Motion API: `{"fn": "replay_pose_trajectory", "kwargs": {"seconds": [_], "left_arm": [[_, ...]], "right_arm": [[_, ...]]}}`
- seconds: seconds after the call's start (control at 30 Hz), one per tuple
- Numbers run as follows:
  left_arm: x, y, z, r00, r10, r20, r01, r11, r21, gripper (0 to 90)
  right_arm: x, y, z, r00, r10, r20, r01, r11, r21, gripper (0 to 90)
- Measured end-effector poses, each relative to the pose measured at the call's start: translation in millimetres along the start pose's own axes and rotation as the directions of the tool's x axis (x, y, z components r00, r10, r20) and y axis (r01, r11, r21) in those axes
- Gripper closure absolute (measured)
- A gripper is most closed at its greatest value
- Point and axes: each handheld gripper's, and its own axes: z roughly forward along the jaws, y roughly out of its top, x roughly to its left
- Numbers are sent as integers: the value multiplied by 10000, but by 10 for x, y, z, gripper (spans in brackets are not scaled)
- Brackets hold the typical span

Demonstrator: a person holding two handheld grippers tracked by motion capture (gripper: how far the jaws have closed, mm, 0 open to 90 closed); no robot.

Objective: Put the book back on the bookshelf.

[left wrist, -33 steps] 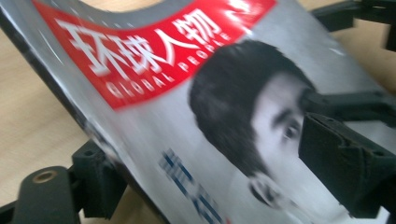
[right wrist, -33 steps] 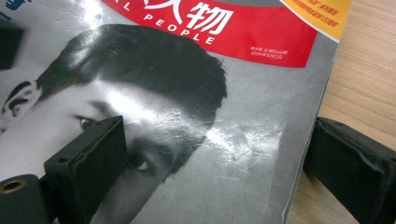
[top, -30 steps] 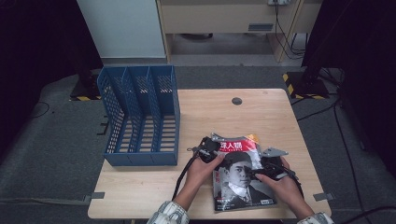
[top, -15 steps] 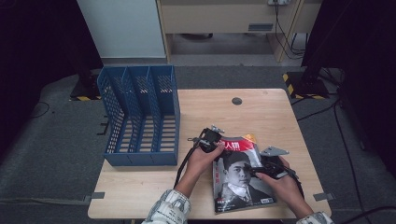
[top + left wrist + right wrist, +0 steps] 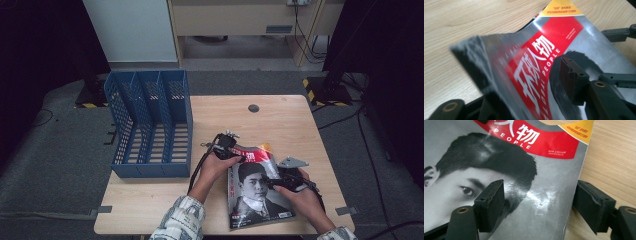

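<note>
Straddling magazine (image 5: 564, 50) corner, left claw (image 5: 524, 100)

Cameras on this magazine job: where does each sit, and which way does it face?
High view: above the person's side, facing forward and down on the table, blue file rack and magazine; forearms, left gripper, right gripper.
Left gripper view: on the left gripper, along its jaws astride the lifted cover.
Right gripper view: on the right gripper, jaws astride the edge.
Shared: the magazine's red title band.
</note>
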Motion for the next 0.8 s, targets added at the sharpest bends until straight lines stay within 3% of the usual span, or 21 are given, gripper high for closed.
{"fn": "replay_pose_trajectory", "kwargs": {"seconds": [0.23, 0.27, 0.53, 0.8], "left_arm": [[-6, 40, 12, 9993, 140, 332, -140, 9999, -8, 585], [-13, 49, -3, 9989, 36, 458, -30, 9999, -145, 623], [-44, 69, -61, 9988, -165, 458, 171, 9998, -126, 791], [-101, 99, -129, 9993, -24, 373, 24, 10000, 17, 813]], "right_arm": [[20, 1, -4, 9996, -129, -235, 128, 9999, -17, 304], [17, -1, -8, 9995, -191, -251, 190, 9998, -37, 319], [12, -1, -7, 9995, -188, -263, 187, 9998, -22, 313], [5, 3, 4, 9992, -111, -397, 110, 9999, -10, 309]]}}
